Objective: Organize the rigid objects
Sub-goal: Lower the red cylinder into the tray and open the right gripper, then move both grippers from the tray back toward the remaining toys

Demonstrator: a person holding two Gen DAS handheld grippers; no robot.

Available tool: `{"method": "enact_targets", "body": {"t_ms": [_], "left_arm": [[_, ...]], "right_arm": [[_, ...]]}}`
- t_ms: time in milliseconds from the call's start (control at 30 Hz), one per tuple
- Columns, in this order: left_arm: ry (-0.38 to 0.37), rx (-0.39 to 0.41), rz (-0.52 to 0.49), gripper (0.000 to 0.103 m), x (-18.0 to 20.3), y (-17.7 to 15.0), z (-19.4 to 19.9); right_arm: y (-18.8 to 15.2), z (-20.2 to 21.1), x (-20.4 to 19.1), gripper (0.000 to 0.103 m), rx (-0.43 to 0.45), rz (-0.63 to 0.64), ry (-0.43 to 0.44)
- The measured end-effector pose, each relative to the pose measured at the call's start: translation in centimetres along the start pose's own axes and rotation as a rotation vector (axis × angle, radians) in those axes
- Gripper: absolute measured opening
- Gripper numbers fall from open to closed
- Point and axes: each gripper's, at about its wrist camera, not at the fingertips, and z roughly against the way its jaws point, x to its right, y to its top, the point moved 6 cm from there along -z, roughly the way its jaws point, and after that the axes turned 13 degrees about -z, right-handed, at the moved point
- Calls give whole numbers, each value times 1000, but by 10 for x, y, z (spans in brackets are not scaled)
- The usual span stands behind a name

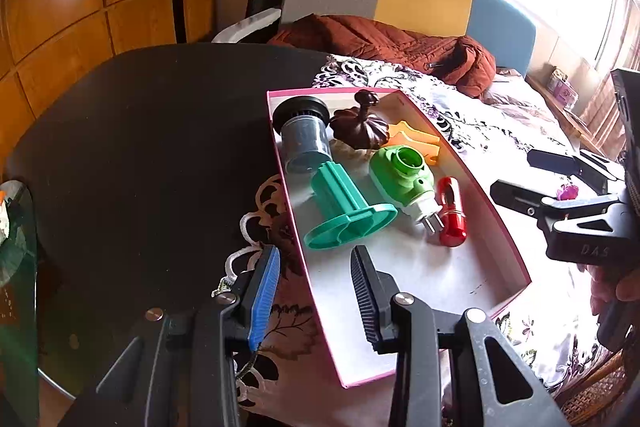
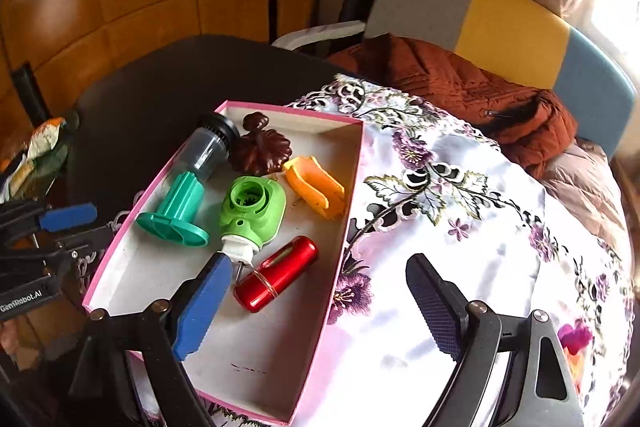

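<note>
From my left wrist, my left gripper (image 1: 316, 291) sits at the bottom centre, jaws partly open astride the near wall of the pink-edged shallow cardboard box (image 1: 516, 247), not pressing it. Inside the box, mid-frame, lie a teal plastic spool (image 1: 344, 211) and a glossy red cylinder (image 1: 452, 217). From my right wrist, my right gripper (image 2: 320, 303) spreads wide and empty at the bottom, over the box's right wall and the floral cloth (image 2: 460, 227).

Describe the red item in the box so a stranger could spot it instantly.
Find the shallow pink-edged box on the floral tablecloth. Its near half is mostly bare; the red cylinder lies there beside the green plug-in device. It is the only glossy red, metallic-looking piece.
</note>
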Motion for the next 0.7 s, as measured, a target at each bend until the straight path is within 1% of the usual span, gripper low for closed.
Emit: {"method": "enact_targets", "body": {"t_ms": [233, 367, 467, 700], "left_arm": [[4, 7, -29, 37, 8, 1, 3], [5, 6, -45, 37, 12, 1, 3], [5, 4, -55, 37, 15, 1, 3], [0, 5, -83, 37, 24, 3, 3]], "right_arm": [[-3, 19, 19, 90, 46, -69, -25], [-8, 28, 40, 91, 61, -107, -53], [-11, 35, 62, 91, 66, -145, -80], [-17, 56, 129, 94, 97, -264, -194]]}}
